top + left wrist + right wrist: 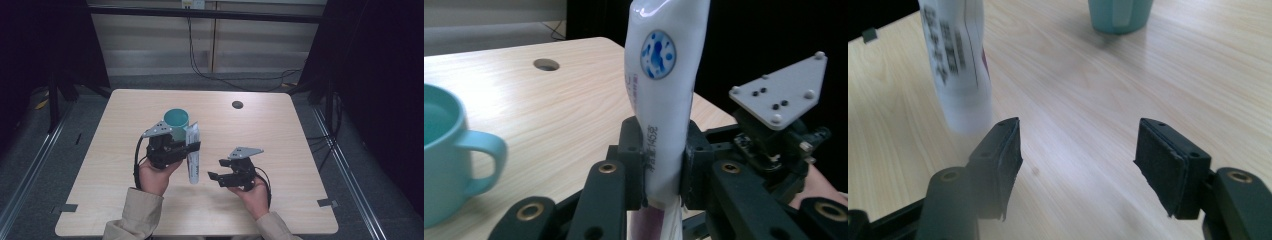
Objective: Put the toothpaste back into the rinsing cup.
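High view, centre of the frame: my left gripper (192, 147) is clamped on a white plastic squeeze tube with blue print (193, 155), which lies lengthwise down the frame between the two hands, its lower end just above the light wooden table (280, 130). In the left gripper view the tube (663, 100) rises through the middle of the frame, both black pads pressed against its flanks, a round blue emblem near its top and a purple band at the bottom edge. A teal ceramic mug (177, 120) stands just above the left gripper in the high view and at the left edge of the left gripper view (446, 150), handle turned towards the tube. My right gripper (215, 169), right of centre, has its jaws parted with nothing between them; in the right gripper view its pads stand wide over bare wood, the blurred tube (958, 65) at upper left just beyond the left-hand pad, the mug (1120, 15) at the top edge. A small dark round hole (237, 104) marks the table's upper right.
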A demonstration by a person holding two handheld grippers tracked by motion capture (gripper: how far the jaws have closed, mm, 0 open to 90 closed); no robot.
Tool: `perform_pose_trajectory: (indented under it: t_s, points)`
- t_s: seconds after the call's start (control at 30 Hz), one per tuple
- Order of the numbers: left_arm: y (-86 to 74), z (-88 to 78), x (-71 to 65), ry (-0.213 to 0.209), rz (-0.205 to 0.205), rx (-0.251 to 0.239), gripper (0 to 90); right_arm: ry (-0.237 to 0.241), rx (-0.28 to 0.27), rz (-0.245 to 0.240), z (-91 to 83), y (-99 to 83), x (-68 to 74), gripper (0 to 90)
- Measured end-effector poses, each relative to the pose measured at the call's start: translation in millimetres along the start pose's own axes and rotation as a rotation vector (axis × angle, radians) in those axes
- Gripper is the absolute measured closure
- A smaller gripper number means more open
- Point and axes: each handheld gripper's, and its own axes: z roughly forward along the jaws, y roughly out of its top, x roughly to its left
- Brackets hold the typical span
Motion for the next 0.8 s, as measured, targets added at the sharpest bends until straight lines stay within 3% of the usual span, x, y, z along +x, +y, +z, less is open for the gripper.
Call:
perform_pose_trajectory:
  t_s: [0.43, 0.8]
  points:
    - [5.5, -7.0, 10.6, 0.056, 0.011, -0.01, 76.5, -0.087, 0.07, -0.07, -10.4, -27.4, -10.6, 22.3]
    - [15.2, -11.0, 17.6, 0.085, 0.017, -0.017, 76.5, -0.106, 0.129, -0.087, -13.3, -46.2, -15.9, 18.2]
